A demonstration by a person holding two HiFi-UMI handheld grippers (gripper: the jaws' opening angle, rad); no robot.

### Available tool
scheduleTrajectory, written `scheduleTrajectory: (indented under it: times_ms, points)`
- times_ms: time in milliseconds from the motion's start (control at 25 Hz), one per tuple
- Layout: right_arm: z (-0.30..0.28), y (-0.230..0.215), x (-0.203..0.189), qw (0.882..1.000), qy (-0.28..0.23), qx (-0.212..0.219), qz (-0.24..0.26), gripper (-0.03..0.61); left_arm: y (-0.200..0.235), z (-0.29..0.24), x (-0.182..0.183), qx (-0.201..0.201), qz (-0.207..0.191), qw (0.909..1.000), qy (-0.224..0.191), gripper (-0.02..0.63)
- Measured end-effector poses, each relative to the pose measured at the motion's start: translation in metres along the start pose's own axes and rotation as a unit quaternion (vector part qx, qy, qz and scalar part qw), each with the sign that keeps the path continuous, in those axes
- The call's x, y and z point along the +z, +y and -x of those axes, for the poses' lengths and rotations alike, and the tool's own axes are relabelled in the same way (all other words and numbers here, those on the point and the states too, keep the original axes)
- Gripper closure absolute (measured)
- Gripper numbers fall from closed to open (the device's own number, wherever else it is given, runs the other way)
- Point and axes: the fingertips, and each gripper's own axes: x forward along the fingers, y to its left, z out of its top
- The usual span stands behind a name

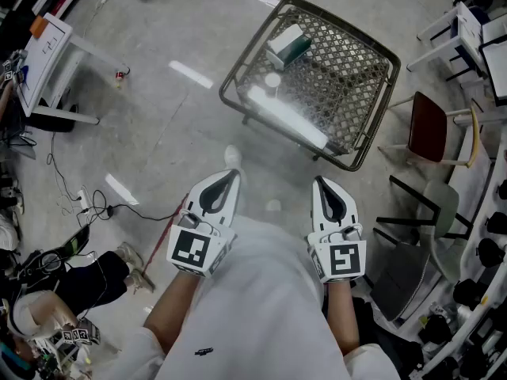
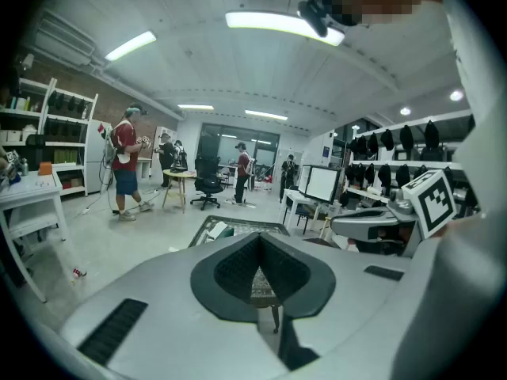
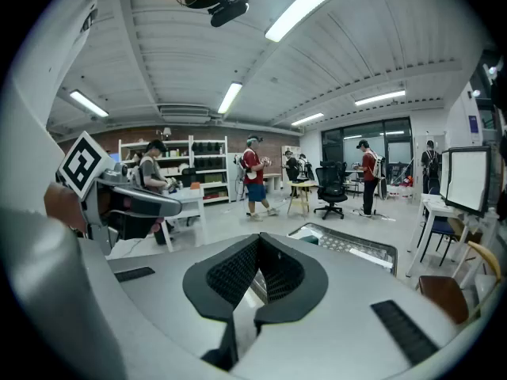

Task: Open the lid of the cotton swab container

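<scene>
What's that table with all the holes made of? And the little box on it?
The table looks like dark metal: thin rim, criss-cross mesh top, shiny under the light. The box seems cardboard, white and green, sharp-edged; it could be plastic.

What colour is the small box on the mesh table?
The small box is white-topped with dark green sides; head view best.

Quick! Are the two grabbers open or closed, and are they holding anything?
Left gripper: closed, holding nothing.
Right gripper: closed, holding nothing.
</scene>
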Motion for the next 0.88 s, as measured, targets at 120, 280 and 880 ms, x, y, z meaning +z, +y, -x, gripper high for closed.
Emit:
scheduleTrajectory:
  times_ms: [120, 280, 880]
  points:
    - [0.030, 0.002, 0.002, 1.000, -0.003, 0.007, 0.000, 0.578, -0.039, 0.018, 0.000, -0.018, -0.001, 0.9998, -0.005, 0.611]
    - [0.049, 0.006, 0.012, 1.000, -0.012, 0.005, 0.005, 0.578, -0.055, 0.033, 0.000, -0.022, -0.003, 0.9997, -0.009, 0.611]
    - [0.029, 0.039, 0.033, 0.999, -0.019, 0.048, 0.005, 0.578, -0.025, 0.065, 0.020, -0.003, 0.004, 0.9995, -0.031, 0.611]
